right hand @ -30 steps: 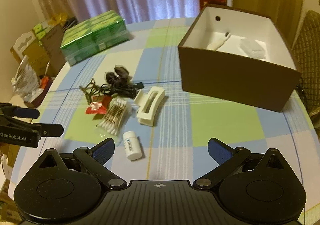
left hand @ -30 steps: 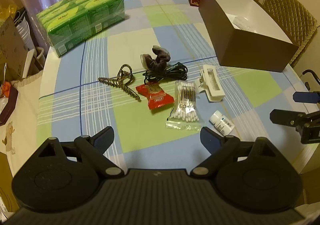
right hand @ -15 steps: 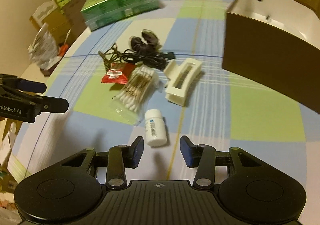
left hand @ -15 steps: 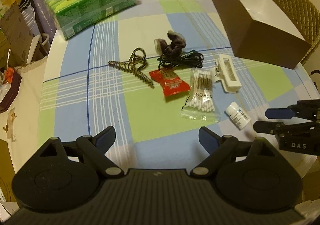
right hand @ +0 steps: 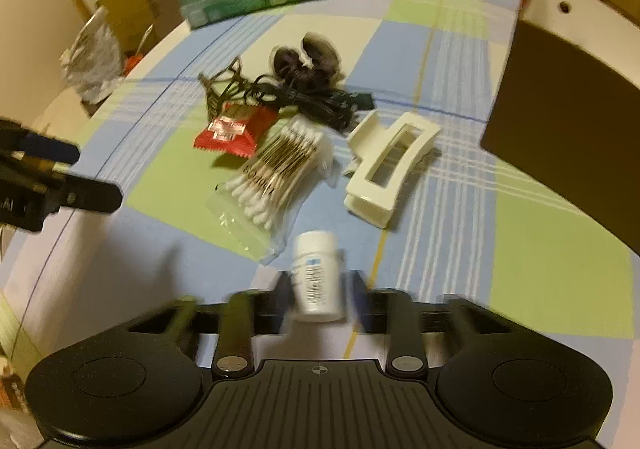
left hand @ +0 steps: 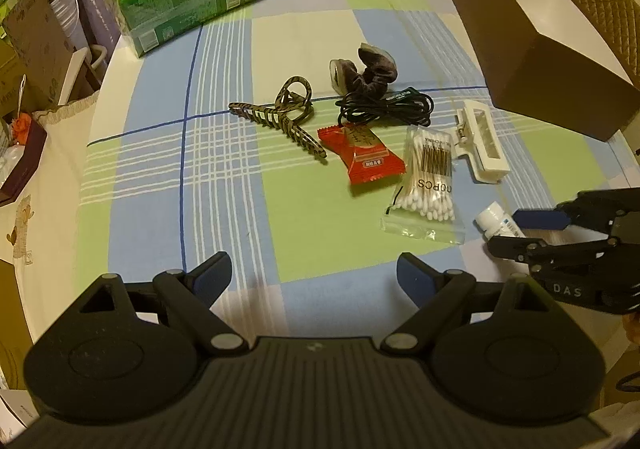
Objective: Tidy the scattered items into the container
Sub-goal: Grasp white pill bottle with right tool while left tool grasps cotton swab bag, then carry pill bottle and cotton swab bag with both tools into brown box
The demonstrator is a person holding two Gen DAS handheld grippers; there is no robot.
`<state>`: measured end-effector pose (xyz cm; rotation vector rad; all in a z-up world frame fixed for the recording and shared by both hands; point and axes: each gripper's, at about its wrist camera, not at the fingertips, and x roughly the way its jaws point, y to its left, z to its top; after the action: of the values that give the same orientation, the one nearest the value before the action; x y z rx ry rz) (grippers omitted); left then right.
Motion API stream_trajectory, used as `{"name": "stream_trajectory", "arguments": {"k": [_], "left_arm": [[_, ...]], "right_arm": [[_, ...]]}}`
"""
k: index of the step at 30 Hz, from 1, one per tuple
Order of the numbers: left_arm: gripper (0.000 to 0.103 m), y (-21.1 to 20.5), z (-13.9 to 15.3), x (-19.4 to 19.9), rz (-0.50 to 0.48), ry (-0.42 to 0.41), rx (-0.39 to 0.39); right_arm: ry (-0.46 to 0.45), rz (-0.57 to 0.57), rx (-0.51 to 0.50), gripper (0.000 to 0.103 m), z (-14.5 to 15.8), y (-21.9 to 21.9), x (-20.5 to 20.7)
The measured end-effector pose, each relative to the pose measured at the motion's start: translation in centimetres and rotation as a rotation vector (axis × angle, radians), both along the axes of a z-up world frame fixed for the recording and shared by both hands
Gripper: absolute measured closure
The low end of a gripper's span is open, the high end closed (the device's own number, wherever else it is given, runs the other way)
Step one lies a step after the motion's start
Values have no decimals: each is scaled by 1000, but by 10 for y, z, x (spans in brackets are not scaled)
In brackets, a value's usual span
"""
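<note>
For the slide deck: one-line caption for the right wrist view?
Right claw straddles the lying white pill bottle, not clearly clamped.

— What can't be made out?
— The right gripper (right hand: 318, 295) is motion-blurred around the white bottle (right hand: 318, 277); contact is unclear. The brown box (left hand: 536, 37) runs off frame, its inside hidden.
— The label?
— Too small to read.

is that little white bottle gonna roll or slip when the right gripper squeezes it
Likely yes: the white bottle lies on its side, round-bodied, so it may roll on the tablecloth. Its smooth label probably slips unless the right gripper pinches squarely.
</note>
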<state>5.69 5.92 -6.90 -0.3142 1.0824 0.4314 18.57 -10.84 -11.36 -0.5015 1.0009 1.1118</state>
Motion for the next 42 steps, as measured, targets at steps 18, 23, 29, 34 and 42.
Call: {"name": "stream_trajectory", "arguments": {"k": [18, 23, 29, 34, 42], "left_arm": [[42, -34, -9, 83, -224, -116, -49], [49, -42, -24, 108, -316, -97, -10], [60, -41, -49, 120, -333, -21, -2], [77, -43, -52, 113, -327, -20, -15], [81, -72, -46, 88, -313, 35, -71]], "right_arm": [[-7, -214, -28, 73, 3, -58, 63], [-6, -237, -28, 73, 4, -67, 72], [-8, -267, -31, 73, 6, -85, 83], [-6, -267, -33, 73, 7, -94, 86], [-28, -222, -40, 73, 7, -96, 81]]}}
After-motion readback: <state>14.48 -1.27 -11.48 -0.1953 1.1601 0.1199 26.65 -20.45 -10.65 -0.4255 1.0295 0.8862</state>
